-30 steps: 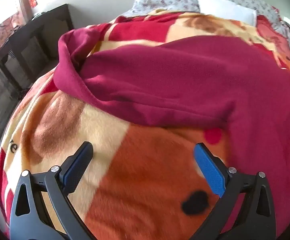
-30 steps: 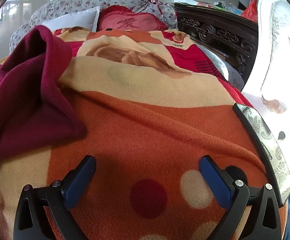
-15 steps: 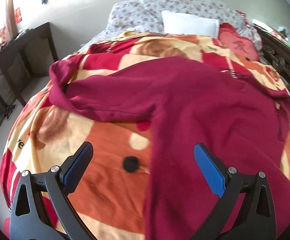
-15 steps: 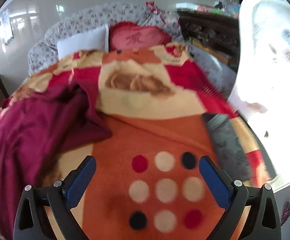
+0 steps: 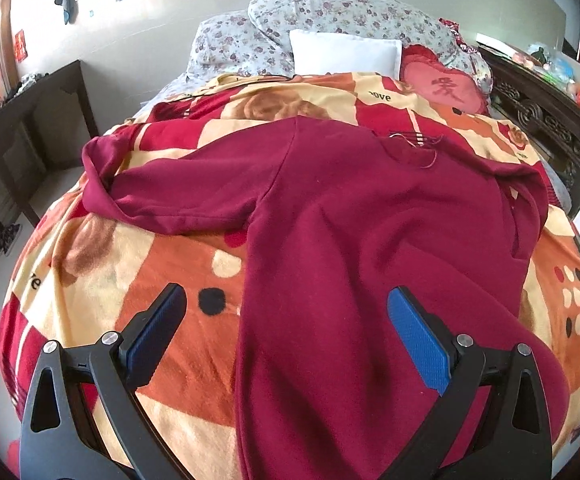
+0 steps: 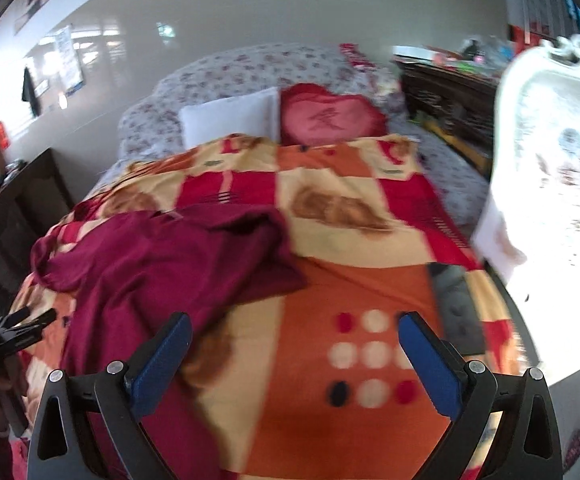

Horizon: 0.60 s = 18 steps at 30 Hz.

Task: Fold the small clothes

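A maroon sweatshirt (image 5: 354,216) is shown spread unfolded on the bed's blanket (image 5: 101,280), with the left claw (image 5: 285,328) and right claw (image 6: 294,354) held apart and empty above; blanket may be pinched with the hem, and the rumpled sleeve (image 5: 161,196) may skew the fold.

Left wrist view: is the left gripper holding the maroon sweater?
No. The left gripper is open above the maroon sweater, which lies spread on the blanket, with nothing between its pads.
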Each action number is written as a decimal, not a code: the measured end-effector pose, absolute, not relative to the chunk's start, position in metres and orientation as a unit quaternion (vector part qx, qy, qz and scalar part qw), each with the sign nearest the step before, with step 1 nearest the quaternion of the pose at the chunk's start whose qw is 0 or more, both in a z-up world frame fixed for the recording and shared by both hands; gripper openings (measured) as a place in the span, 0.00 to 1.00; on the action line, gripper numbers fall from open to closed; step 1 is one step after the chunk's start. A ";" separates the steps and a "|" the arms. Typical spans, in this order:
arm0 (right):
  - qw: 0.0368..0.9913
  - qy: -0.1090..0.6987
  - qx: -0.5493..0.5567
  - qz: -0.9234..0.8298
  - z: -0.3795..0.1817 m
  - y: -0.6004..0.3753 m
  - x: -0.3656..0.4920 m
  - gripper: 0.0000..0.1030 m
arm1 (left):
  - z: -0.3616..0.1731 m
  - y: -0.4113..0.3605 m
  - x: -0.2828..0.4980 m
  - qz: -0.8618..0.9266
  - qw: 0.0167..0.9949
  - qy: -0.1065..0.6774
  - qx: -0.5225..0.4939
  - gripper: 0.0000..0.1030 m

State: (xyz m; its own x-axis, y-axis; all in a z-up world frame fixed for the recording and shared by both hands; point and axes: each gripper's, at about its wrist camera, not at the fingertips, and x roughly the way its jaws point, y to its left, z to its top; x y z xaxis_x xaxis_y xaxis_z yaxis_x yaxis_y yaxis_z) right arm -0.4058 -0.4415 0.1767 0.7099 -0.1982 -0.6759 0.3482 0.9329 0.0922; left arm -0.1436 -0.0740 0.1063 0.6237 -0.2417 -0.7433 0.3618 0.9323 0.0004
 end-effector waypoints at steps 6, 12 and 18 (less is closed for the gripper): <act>0.913 0.373 0.127 -0.109 0.145 -0.388 -0.349 0.99 | 0.109 -0.074 -0.139 -0.167 0.901 0.394 0.075 0.98; 0.911 0.385 0.109 -0.098 0.125 -0.349 -0.311 0.99 | 0.107 -0.074 -0.128 -0.162 0.901 0.397 0.072 0.98; 0.907 0.391 0.122 -0.096 0.113 -0.339 -0.283 0.99 | 0.104 -0.074 -0.118 -0.156 0.901 0.400 0.067 0.98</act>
State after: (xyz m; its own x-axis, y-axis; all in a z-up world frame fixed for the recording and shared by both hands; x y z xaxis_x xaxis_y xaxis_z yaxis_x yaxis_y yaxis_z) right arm -0.2834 -0.3392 0.1129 0.6759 -0.0794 -0.7327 0.2707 0.9515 0.1465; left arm -0.1180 -0.0745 0.1041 0.6312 -0.2283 -0.7412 0.3351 0.9422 -0.0049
